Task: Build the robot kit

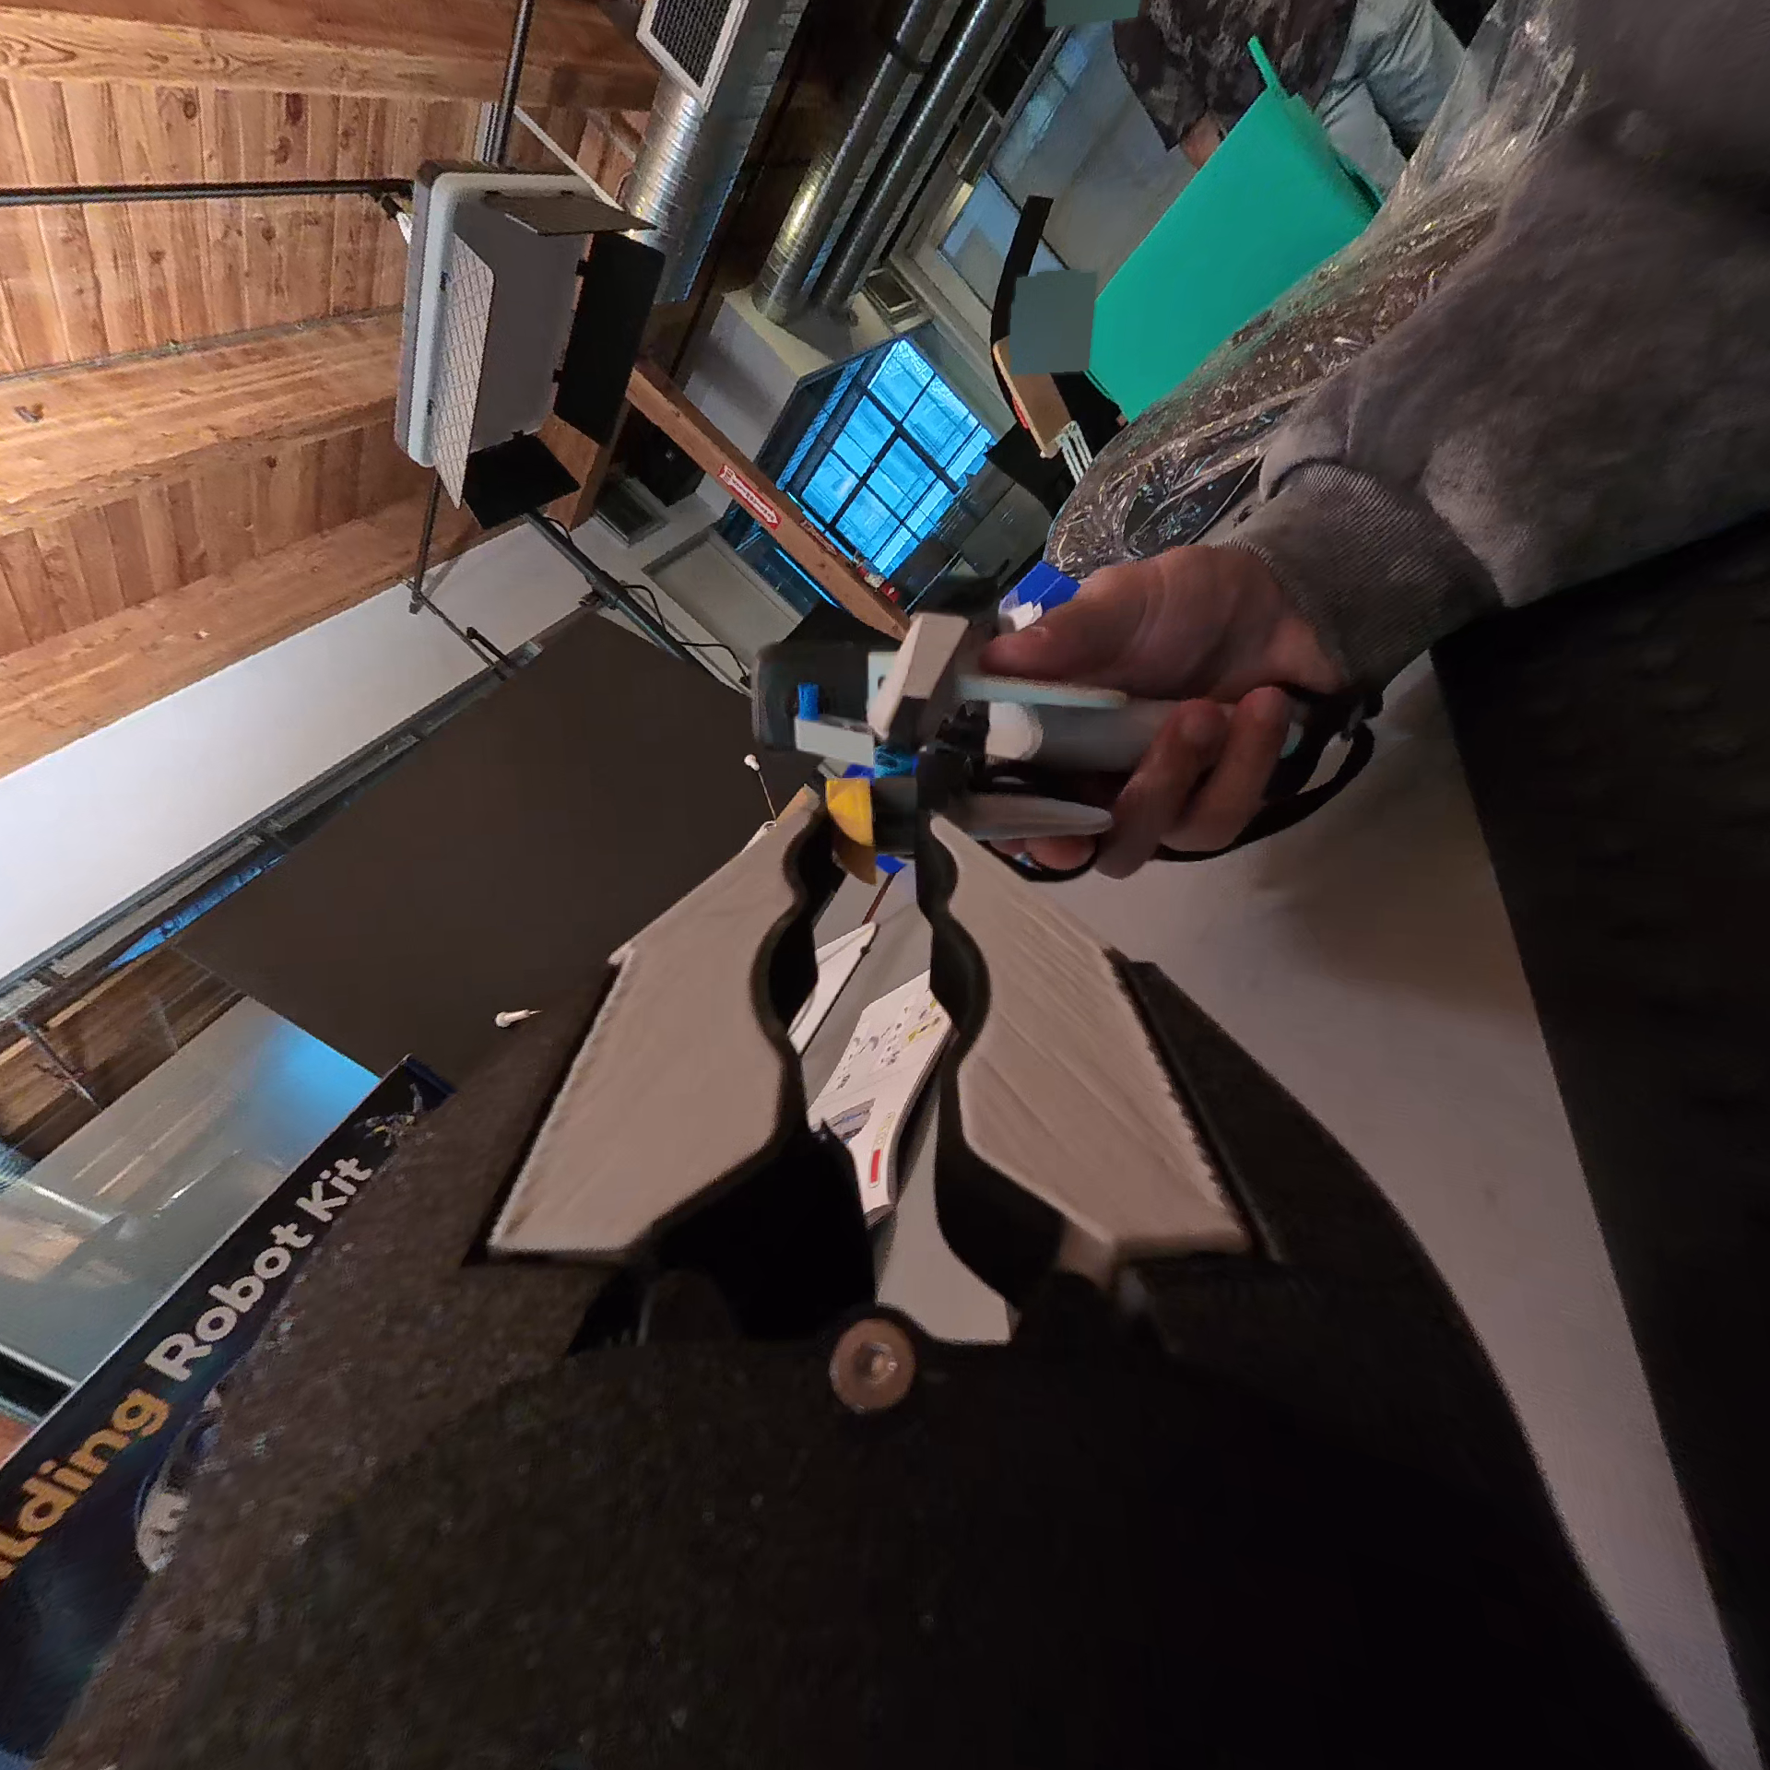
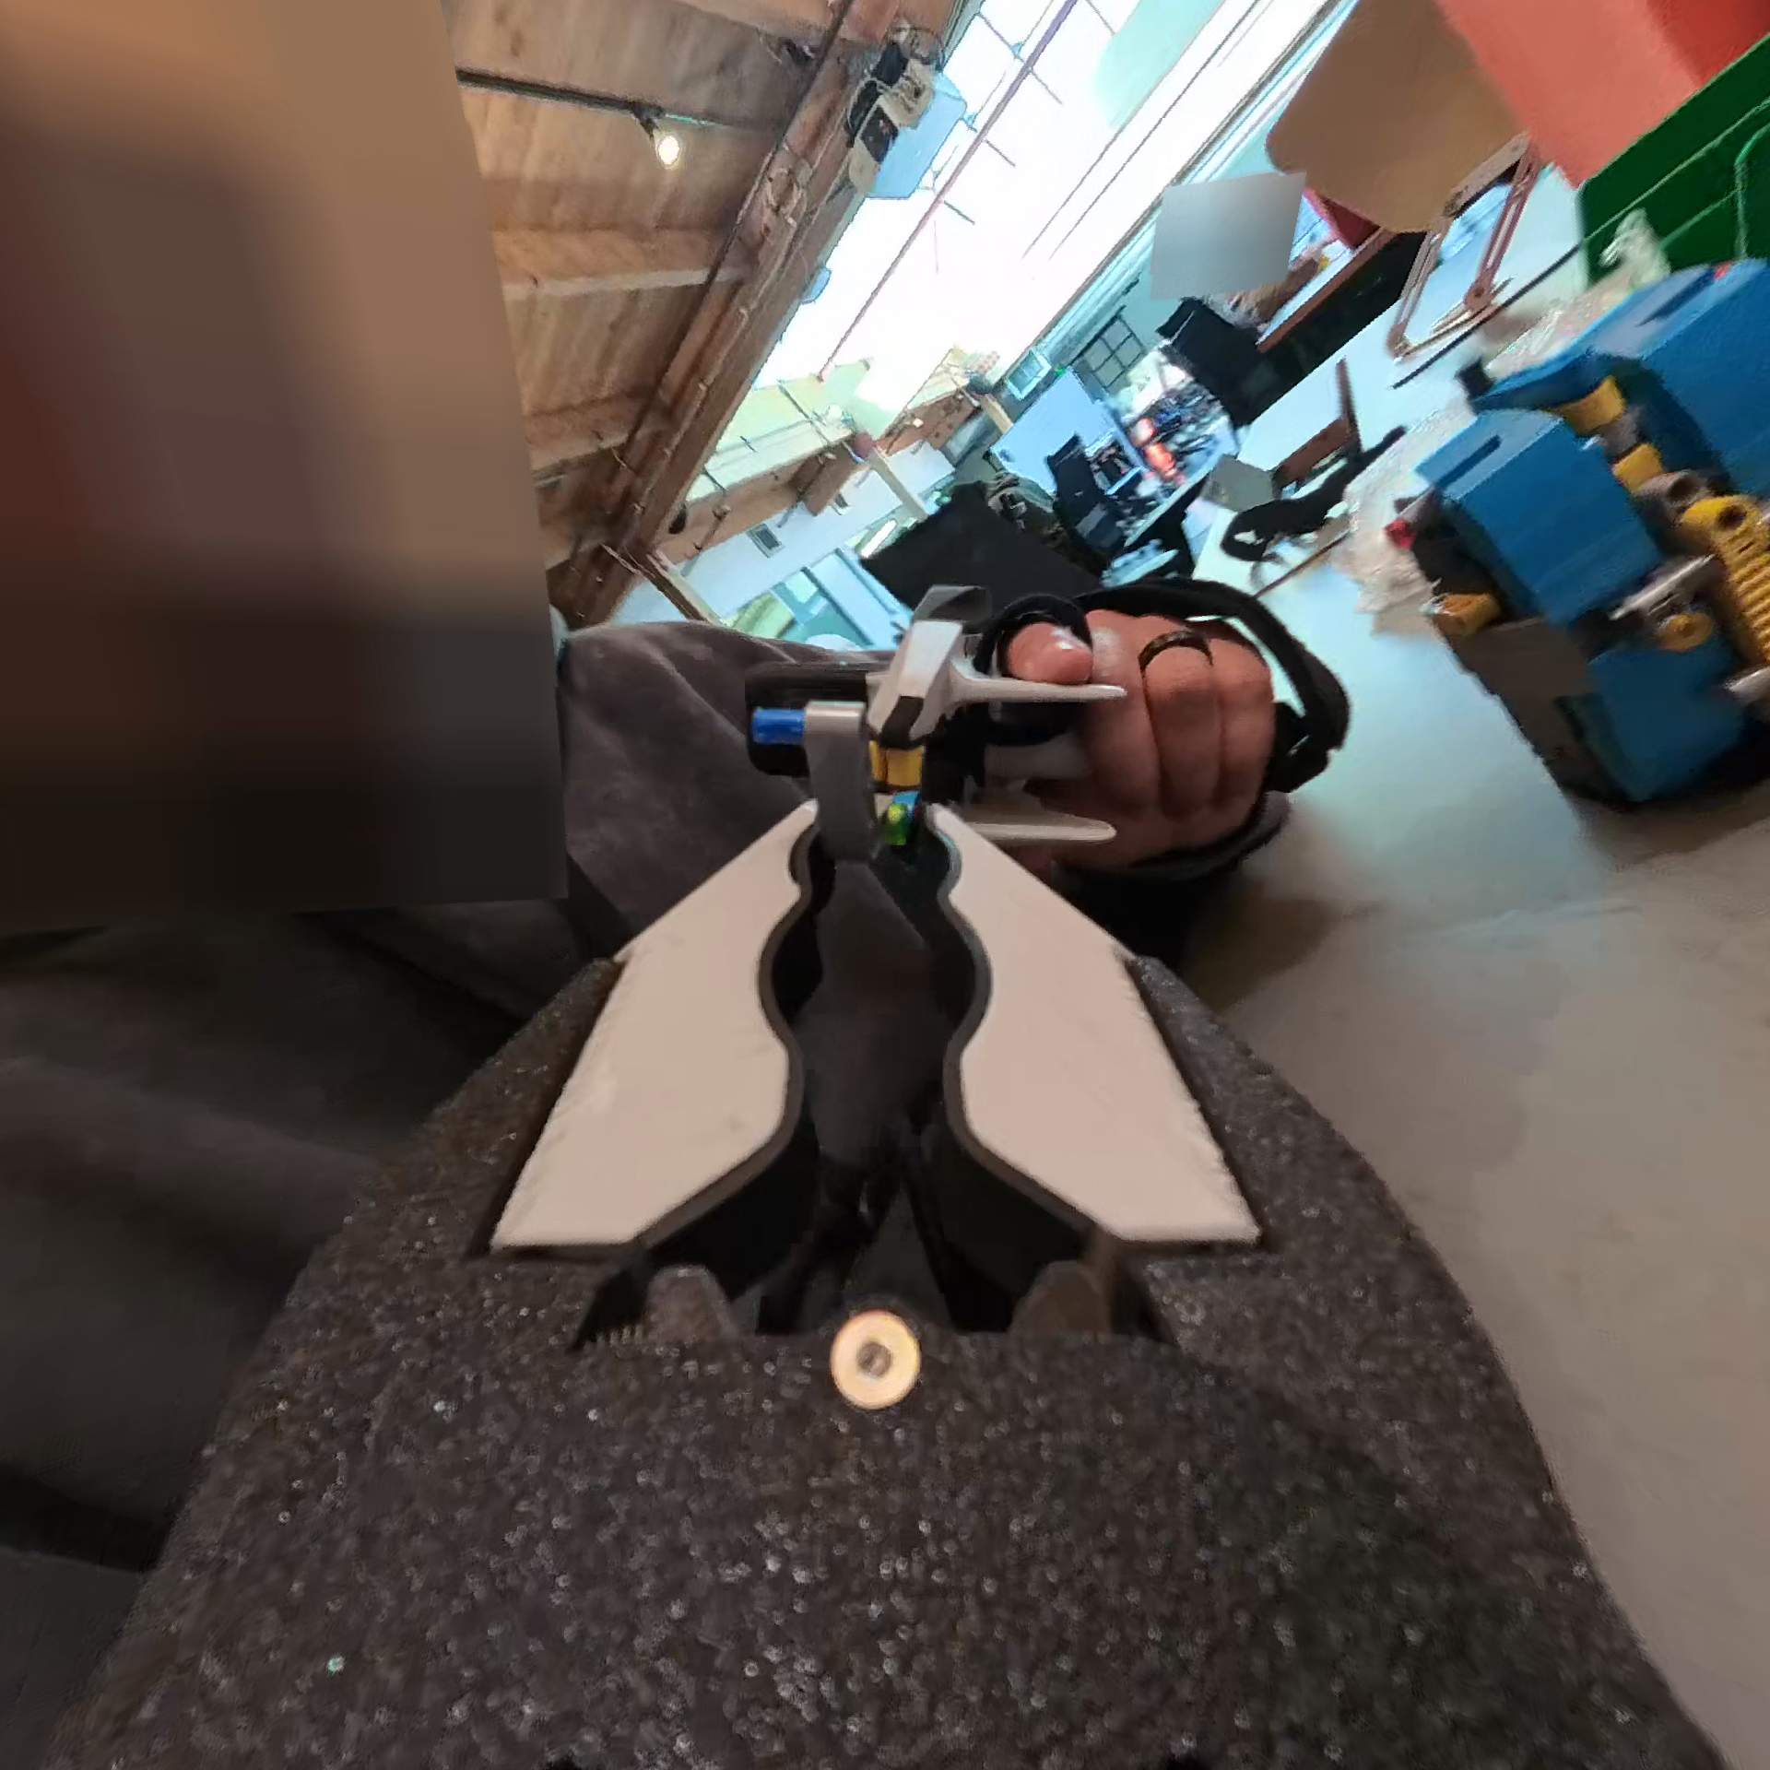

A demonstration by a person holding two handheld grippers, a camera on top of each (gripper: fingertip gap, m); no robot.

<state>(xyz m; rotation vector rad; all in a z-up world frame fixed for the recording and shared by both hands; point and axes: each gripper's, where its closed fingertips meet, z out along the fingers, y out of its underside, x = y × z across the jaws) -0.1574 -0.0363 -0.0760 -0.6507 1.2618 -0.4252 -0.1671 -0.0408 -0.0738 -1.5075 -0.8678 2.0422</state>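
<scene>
Closest to each lens is the speckled black foam body w/ a brass screw (image 2: 874,1360), from which the white plastic fingers w/ wavy black pads (image 1: 781,967) run fwd. Both grippers are up off the pale grey tabletop (image 1: 1293,1006) and meet tip to tip at a small toy-brick assembly (image 2: 848,757) of grey beams, a blue pin and a yellow piece, held in mid-air, clear of the table. The left gripper (image 1: 872,833) is closed to a narrow gap, its tips pinching the assembly's yellow-and-black end. The right gripper (image 2: 879,838) is about as narrow, w/ the grey beam's lower end btwn its tips; whether both pads actually bear on it can't be told, as there is blur. The right hand (image 1: 1178,709) in a grey sleeve and the left hand (image 2: 1197,728) wearing a dark ring work the handles. Below, on the table, lies an open printed booklet (image 1: 881,1082), w/ a dark printed box (image 1: 192,1341) to its side. Well apart in the right wrist view stands a blue-and-yellow brick machine (image 2: 1580,575).
</scene>
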